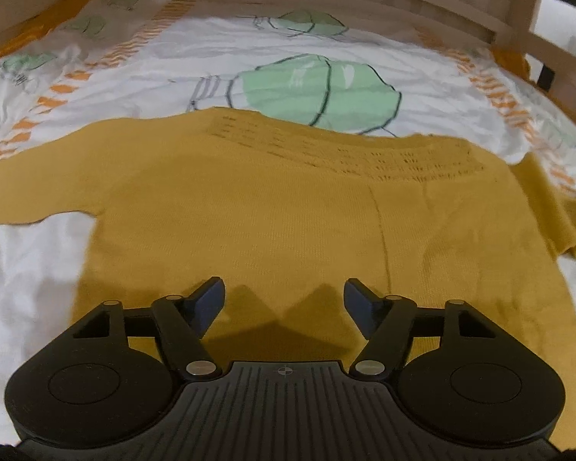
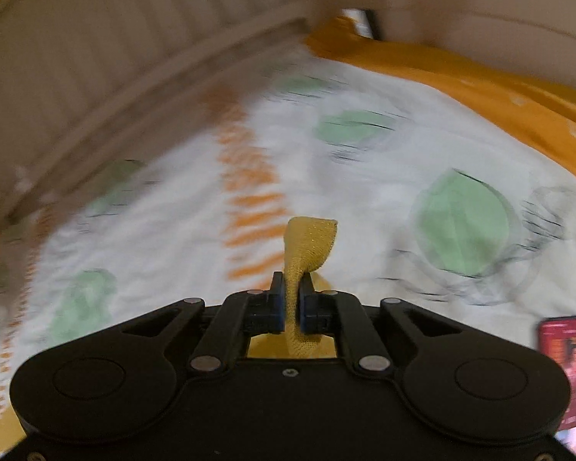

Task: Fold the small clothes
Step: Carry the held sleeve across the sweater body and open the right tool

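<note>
From the left wrist, the top (image 1: 288,207) lies spread flat on the sheet (image 1: 211,57), a mustard knit with a band of small eyelet holes across its far edge and a short sleeve running off to each side. It looks light, soft and limp, so it will likely drape and sag from any single pinch, and the open knit could stretch or snag if pulled hard. The sensible holds are the edges and corners: hem, sleeve ends, shoulders, where a pinch catches the fabric cleanly and carries a straight fold line. The left gripper (image 1: 284,303) hovers over the near part of the top with its jaws standing wide; nothing is between the pads, and whether the fingertips brush the knit I cannot tell (their shadows fall close beneath them). A wooden bed rail (image 1: 510,11) curves round the far side.

From the right wrist, the right gripper (image 2: 292,299) is closed down narrow on a strip of the same yellow knit (image 2: 307,246), which is squeezed between the blue pads (image 2: 278,307) and stands up past the fingertips in a loose curl, its tip flopping over. More of it shows behind the jaws, near the gripper body. The background is smeared with motion blur, so which part of the top this is stays uncertain (an edge or sleeve end seems likely). The patterned sheet lies beyond, with an orange border (image 2: 480,88) at its far side and a phone (image 2: 564,349) at the right edge.
</note>
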Motion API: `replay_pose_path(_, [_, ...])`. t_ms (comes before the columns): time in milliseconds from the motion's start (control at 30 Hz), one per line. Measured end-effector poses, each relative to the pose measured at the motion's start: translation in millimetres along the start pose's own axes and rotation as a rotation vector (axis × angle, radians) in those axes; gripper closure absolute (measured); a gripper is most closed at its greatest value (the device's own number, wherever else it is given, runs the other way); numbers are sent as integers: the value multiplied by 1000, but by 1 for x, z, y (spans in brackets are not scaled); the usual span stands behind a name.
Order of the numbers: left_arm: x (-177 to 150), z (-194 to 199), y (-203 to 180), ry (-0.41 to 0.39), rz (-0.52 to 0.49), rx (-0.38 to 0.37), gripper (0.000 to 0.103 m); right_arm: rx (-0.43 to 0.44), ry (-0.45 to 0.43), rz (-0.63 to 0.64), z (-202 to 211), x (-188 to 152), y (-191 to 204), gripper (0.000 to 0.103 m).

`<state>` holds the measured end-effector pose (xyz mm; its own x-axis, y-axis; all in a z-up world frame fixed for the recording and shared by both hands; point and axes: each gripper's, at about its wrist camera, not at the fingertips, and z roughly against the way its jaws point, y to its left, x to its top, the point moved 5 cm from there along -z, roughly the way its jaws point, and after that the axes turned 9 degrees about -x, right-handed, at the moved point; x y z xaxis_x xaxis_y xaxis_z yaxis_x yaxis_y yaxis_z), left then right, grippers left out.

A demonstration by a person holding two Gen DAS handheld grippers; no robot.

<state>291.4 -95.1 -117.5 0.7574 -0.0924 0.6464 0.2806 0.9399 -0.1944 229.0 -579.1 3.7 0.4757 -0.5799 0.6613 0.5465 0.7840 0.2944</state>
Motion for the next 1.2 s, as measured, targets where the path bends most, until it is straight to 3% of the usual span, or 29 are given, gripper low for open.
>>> replay_pose_path(300, [7,49,59,-24,-6,50,35,278,39,134,30,-30,187,89])
replay_pose_path(467, [5,66,96,-56,4,102,35,409,94,207,24,-76,281,89])
replay_pose_path(667, [1,67,126,-72,91,95,35,491,193,249,-1,-150,355,89])
replay_pose_path(800, [-4,64,136,-63,121,85,35,514,239,294,-13,-194,387,87])
replay_pose_path(933, [-6,66,137,-71,123,70,35,537,265,291,-21,-224,393,79])
replay_pose_path(967, [-6,66,137,-71,122,68,35,544,266,278,-22,-227,390,75])
replay_pose_path(1067, [-8,64,138,-66,124,62,35,545,236,245,-23,-228,378,51])
replay_pose_path(1200, [-9,60,138,-59,133,51,35,497,165,263,-15,-221,344,49])
